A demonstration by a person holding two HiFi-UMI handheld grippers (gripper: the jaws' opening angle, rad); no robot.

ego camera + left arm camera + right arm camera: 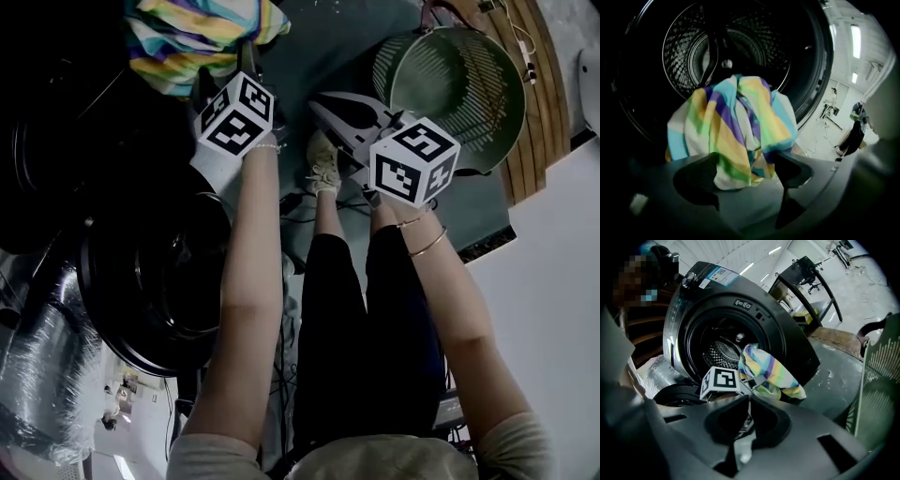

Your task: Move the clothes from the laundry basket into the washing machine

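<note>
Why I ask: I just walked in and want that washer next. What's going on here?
A person is loading laundry with a handheld gripper in each hand. The left gripper, jaws apart, is at the open mouth of the washing machine with a striped multicoloured cloth between its jaws. The right gripper is shut and empty, held back. The green laundry basket beside the machine shows no clothes inside.

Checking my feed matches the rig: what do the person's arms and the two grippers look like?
The left gripper and right gripper each have a grey body with dark tongs. Each carries a white cube printed with black square markers. The person wears short pale sleeves and thin bangles on the right wrist.
</note>
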